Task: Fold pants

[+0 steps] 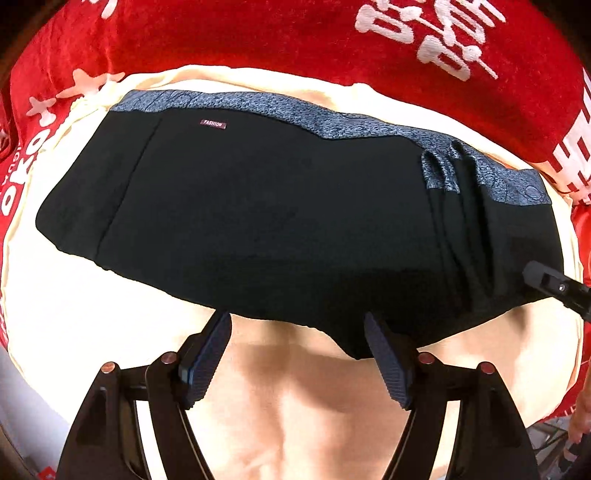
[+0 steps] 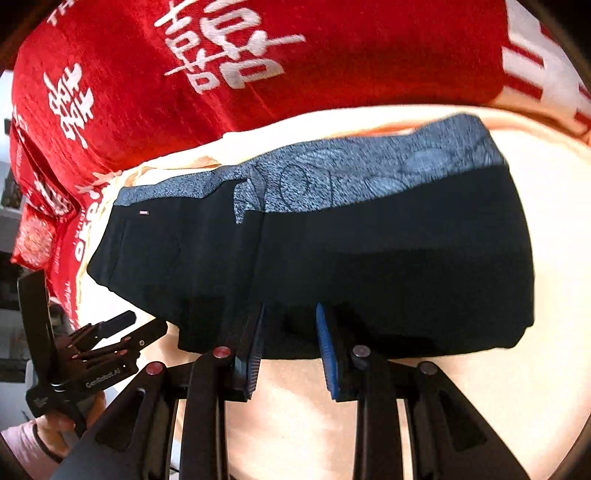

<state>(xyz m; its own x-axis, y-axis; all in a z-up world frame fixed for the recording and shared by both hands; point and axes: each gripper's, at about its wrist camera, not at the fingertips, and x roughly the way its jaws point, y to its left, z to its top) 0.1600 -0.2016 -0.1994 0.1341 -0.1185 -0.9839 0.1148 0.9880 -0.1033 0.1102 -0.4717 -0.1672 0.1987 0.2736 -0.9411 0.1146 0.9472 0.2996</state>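
The black pants (image 1: 258, 214) lie folded in a compact stack on a cream cloth (image 1: 110, 325), with a grey patterned waistband (image 1: 295, 110) along the far edge. They also show in the right wrist view (image 2: 369, 258). My left gripper (image 1: 297, 326) is open and empty, its fingertips just at the pants' near edge. My right gripper (image 2: 290, 314) is open, its blue pads at the near edge of the pants, nothing pinched between them. The left gripper appears in the right wrist view (image 2: 122, 325) at the lower left, off the pants.
A red blanket with white characters (image 1: 258, 33) lies behind the cream cloth and wraps round its left and right sides (image 2: 147, 92). One finger of the right gripper (image 1: 554, 284) rests over the pants' right end. Bare cream cloth lies in front of the pants.
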